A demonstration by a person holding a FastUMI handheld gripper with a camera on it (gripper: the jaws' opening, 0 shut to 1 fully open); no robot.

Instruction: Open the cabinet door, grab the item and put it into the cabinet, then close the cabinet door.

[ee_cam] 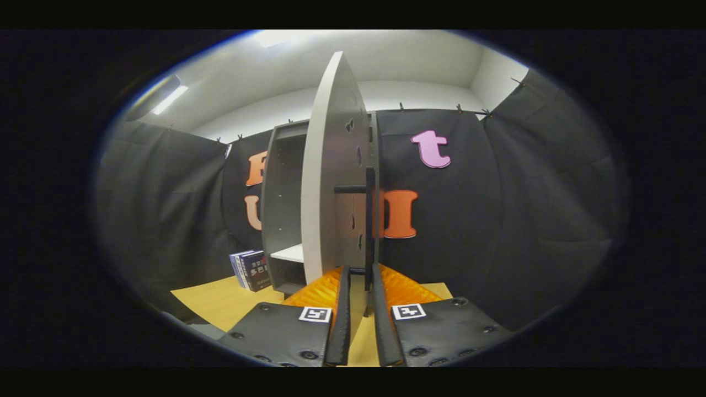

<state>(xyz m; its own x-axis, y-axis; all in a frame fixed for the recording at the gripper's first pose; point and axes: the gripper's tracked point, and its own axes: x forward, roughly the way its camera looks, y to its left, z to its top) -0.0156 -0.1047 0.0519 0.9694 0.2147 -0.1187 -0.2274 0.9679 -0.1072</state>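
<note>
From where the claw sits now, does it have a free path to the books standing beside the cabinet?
Probably not directly. The claw is closed around the door handle, and the open door stands between it and the books, which sit left of the cabinet. It would have to let go and swing around the door's edge.

tabletop (220,300): yellow wood | ceiling light (170,99): lit strip
</note>
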